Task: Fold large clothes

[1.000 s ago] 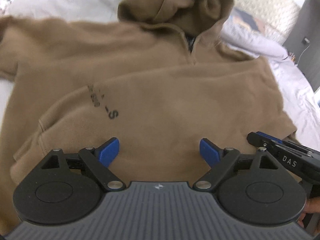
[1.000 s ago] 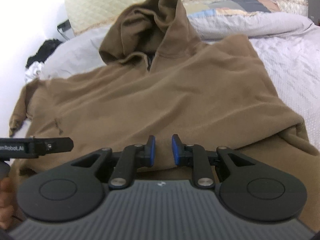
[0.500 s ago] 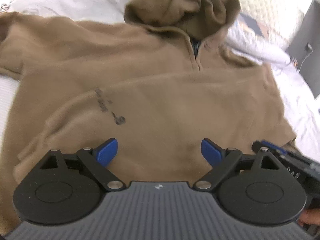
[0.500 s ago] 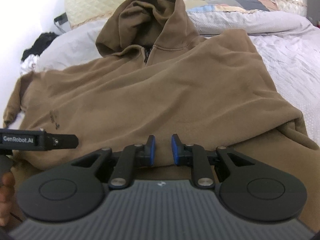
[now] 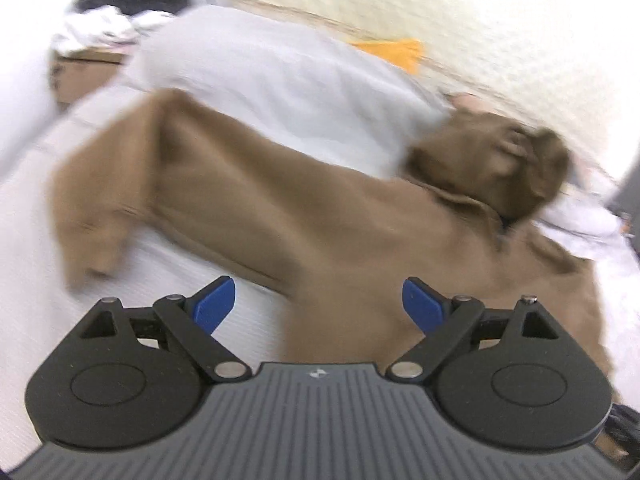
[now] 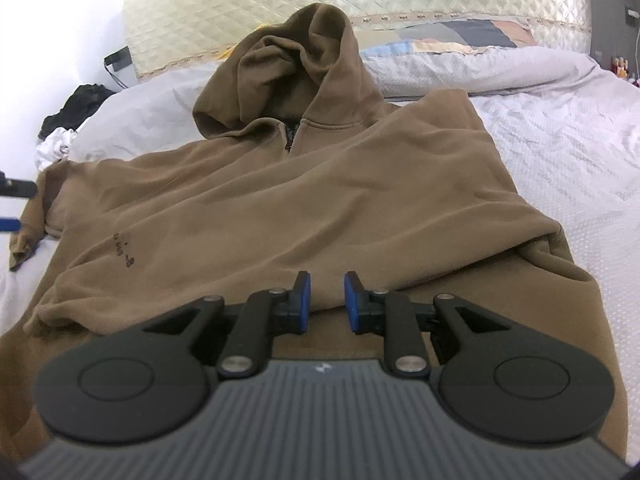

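In front of the right hand-held gripper [image 6: 325, 298], just past its narrow and empty jaws, lies the folded edge of the brown hoodie [image 6: 304, 200] on the bed [image 6: 560, 152]. The garment's long axis runs away from this tool, from hem to hood [image 6: 292, 68] near the pillows [image 6: 472, 68]. The left hand-held gripper [image 5: 320, 304] has its jaws wide and holds nothing; ahead of it and to the left the free sleeve [image 5: 132, 168] stretches out flat over the sheet. I judge that this sleeve is the next part to fold, and the left hand is nearer to it. The left view is blurred, so the cuff is hard to make out.
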{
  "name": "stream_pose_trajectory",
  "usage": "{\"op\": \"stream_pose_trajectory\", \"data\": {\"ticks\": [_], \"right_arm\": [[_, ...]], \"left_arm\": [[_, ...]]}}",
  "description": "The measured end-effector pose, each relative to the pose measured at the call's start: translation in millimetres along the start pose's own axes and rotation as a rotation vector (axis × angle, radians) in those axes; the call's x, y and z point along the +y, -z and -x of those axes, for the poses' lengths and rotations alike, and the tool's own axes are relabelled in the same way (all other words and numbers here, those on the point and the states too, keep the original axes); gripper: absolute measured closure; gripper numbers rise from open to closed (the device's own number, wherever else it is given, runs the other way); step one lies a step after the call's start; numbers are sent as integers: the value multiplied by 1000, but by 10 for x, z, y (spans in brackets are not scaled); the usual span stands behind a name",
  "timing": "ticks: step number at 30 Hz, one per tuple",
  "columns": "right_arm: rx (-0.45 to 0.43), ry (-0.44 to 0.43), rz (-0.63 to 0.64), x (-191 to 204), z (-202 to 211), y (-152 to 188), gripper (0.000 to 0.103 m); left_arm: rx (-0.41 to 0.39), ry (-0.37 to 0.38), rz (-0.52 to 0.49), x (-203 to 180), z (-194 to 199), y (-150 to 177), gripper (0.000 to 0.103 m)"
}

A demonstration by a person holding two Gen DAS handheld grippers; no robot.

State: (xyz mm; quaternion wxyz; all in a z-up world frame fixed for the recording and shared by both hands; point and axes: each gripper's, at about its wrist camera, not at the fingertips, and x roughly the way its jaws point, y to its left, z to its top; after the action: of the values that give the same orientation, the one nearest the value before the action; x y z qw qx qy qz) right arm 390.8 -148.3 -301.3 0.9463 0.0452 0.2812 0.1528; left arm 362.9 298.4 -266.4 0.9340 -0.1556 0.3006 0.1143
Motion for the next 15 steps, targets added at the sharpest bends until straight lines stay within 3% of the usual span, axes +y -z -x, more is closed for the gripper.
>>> {"op": "stream_pose_trajectory", "data": {"ticks": [4,8,12,15], "right_arm": [[1,12,19,52,-8,8,80],[9,26,25,100,-82,-13,80],[21,35,24,152,-161,-36,80],[26,43,22,201,-236,-54,80]], "left_arm": [[20,-135,-1,603,-236,-163,10],[12,-154,-42,1060,-486,-140,11],[-54,-213,-126,1206,-658,-104,11],[-79,-306,-263,1168,-836,-67,11]]}}
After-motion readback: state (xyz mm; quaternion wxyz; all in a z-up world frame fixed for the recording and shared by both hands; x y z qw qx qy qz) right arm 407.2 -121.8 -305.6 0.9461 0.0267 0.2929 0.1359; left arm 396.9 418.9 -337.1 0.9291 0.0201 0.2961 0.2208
